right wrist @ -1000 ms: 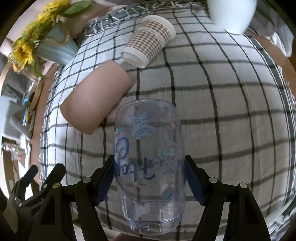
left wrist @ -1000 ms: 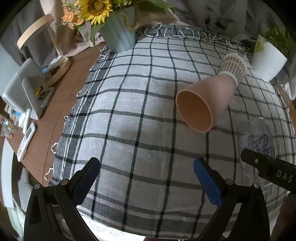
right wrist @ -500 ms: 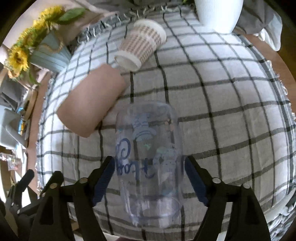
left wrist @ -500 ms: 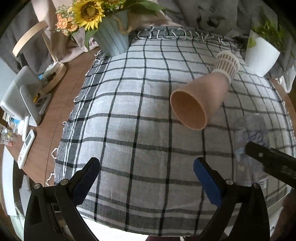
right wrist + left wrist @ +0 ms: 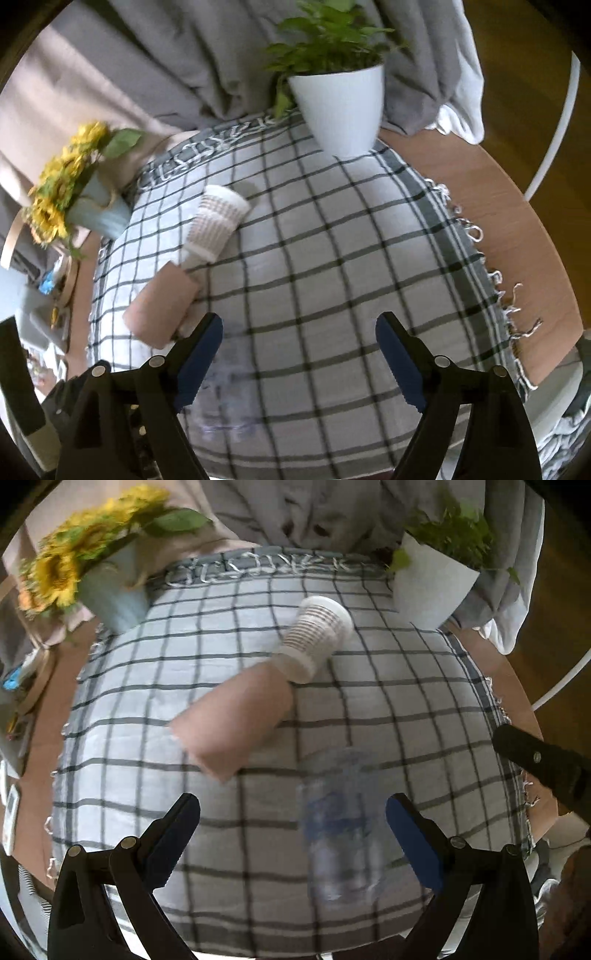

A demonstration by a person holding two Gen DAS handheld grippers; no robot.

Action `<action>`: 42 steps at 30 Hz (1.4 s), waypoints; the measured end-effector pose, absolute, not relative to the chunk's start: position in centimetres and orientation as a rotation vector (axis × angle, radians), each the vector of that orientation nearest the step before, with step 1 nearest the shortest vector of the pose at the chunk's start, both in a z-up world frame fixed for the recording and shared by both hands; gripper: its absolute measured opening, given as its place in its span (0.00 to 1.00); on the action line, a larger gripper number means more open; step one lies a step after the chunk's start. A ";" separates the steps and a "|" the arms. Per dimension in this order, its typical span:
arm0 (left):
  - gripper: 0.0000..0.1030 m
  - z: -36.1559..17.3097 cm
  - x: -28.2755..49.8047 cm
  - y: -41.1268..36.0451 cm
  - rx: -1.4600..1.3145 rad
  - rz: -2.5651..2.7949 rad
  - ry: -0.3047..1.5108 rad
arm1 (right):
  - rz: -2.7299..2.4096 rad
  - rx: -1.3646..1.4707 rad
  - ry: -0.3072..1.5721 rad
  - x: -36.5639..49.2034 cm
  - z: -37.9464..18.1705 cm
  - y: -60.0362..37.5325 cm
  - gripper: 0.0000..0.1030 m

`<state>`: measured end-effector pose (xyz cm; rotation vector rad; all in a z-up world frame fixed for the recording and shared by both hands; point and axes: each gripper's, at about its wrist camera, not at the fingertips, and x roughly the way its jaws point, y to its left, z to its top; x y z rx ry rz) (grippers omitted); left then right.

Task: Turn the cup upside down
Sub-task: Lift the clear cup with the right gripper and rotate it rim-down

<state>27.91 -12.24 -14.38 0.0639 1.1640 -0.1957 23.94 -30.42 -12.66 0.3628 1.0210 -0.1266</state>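
The clear printed cup [image 5: 338,830] now stands free on the checked tablecloth [image 5: 406,716], released from the right gripper [image 5: 299,354], whose blue-padded fingers [image 5: 397,360] are spread wide with only cloth between them. Half a second ago those same fingers clamped the cup's sides. In the right wrist view the cup [image 5: 221,402] appears as a blurred shape low and left, partly behind the left finger, outside the gap. In the left wrist view it is blurred too, so which end is up cannot be told.

The left gripper [image 5: 291,838] is also open and grips nothing; the cup sits in the right half of its gap, close to the right finger, contact not discernible. Earlier this view showed the cup at the far right edge, so the left gripper has swung toward it.

Behind, the pink cup [image 5: 236,720] lies on its side with the checked paper cup [image 5: 317,635] just beyond it, the two seemingly touching, as before. A sunflower vase [image 5: 110,594] and a white plant pot [image 5: 340,107] stand at the cloth's far edge on the wooden table [image 5: 491,221].
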 end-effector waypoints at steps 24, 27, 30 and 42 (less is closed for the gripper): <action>0.69 -20.2 31.9 -16.1 0.006 -0.154 1.357 | -0.086 0.397 1.109 27.4 -16.4 -35.9 0.83; 0.69 -19.1 31.5 -15.7 0.012 -0.144 1.321 | -0.074 0.393 1.112 27.3 -16.4 -35.7 0.83; 0.69 -17.7 31.0 -15.3 0.005 -0.135 1.277 | -0.060 0.394 1.105 27.3 -16.1 -35.5 0.83; 0.69 -14.7 27.4 -15.0 0.004 -0.118 1.166 | -0.005 0.365 1.070 26.3 -14.4 -34.5 0.83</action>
